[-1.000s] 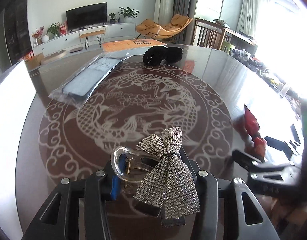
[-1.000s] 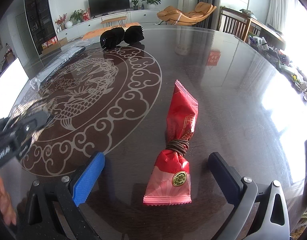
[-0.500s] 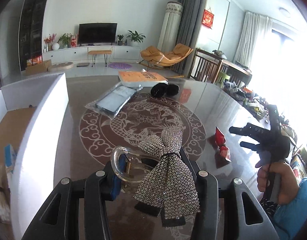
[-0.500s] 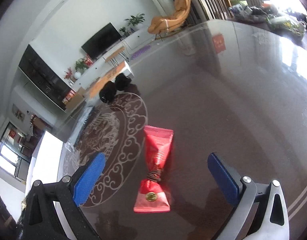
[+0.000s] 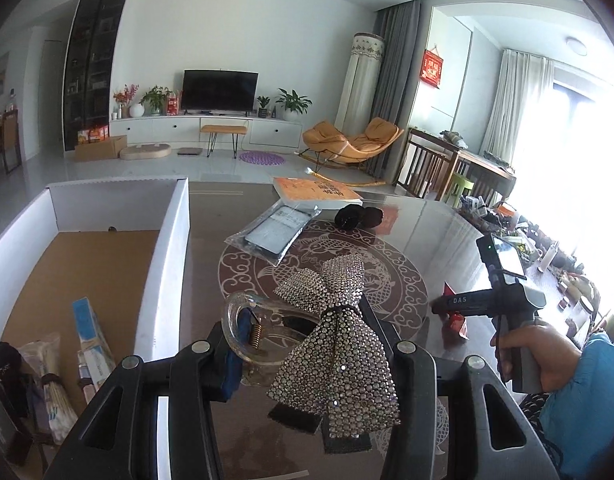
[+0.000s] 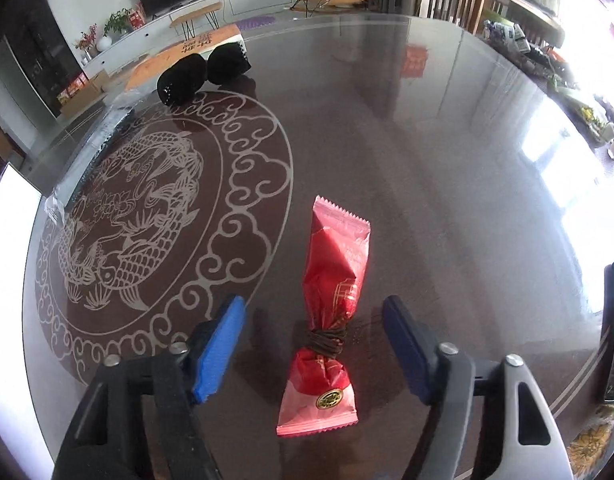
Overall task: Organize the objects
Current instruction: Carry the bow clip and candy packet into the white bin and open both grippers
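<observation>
Silver rhinestone bow clip [image 5: 339, 340]; red candy wrapper [image 6: 329, 312]; brown table [image 6: 447, 184], pale dragon-like motif; white box [image 5: 169, 256].

The left gripper [image 5: 307, 364] has its jaws clamped on a load. The right gripper [image 6: 311, 344], gripped by a hand [image 5: 541, 354] at four o'clock, has just been closing its jaws, pads clear.

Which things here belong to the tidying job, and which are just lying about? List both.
In play: rhinestone bow hair clip clamped in left gripper; red snack packet between right gripper's closing jaws, untouched; white box.
Lying about: bagged item, orange book, black bundle.
</observation>
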Available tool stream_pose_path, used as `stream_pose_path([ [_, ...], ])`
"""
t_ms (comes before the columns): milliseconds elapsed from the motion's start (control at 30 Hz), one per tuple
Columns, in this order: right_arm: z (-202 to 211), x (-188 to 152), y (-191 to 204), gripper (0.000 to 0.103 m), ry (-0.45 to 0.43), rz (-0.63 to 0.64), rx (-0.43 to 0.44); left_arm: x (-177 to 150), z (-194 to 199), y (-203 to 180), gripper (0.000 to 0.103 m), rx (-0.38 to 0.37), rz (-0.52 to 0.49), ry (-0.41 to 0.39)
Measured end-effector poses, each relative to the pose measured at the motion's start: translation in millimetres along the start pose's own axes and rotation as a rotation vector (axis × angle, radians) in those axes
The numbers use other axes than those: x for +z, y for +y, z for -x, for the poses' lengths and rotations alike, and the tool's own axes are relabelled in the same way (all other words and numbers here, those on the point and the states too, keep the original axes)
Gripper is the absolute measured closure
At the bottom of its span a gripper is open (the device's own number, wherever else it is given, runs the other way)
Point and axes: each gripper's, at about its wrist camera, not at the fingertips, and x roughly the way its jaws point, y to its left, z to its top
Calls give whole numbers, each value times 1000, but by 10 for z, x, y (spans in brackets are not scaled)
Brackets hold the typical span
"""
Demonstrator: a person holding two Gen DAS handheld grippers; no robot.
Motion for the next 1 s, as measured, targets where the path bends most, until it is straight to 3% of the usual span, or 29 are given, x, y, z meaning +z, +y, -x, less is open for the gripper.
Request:
stream_pose_path([
  [100, -10, -12, 68, 47, -23, 39, -21, 9, 54, 48, 55, 15, -2, -8],
  [133, -16, -15, 101, 56, -30, 63, -23, 17, 69, 69, 55, 19, 2, -9],
  [167, -19, -13, 170, 72, -35, 97, -31, 20, 84, 96, 55, 23, 9, -9],
  [267, -12, -27, 240, 82, -40, 154, -9, 17, 171, 185, 55, 35, 38, -15],
  [333, 63, -53, 133, 83, -51, 86, 81, 36, 255, 277, 55, 52, 53, -25],
  [467, 217, -112, -90, 83, -50, -80, 376, 38, 436, 501, 55, 104, 65, -48],
  [600, 439, -189, 13, 83, -47, -91, 477, 34, 562, 767, 55, 158, 85, -50],
  [733, 716, -233, 520, 83, -52, -12, 567, 40, 742, 1131, 55, 222, 126, -65],
  [833, 1016, -374, 1130, 83, -49, 107, 664, -3, 847, 1396, 55, 296, 133, -66],
  [933, 1264, -582, 1866, 83, 16, 206, 823, -80, 878, 1654, 55, 352, 158, -29],
  [1000, 1400, -770, 2391, 83, 57, 303, 881, -150, 867, 1799, 55, 382, 173, 1],
])
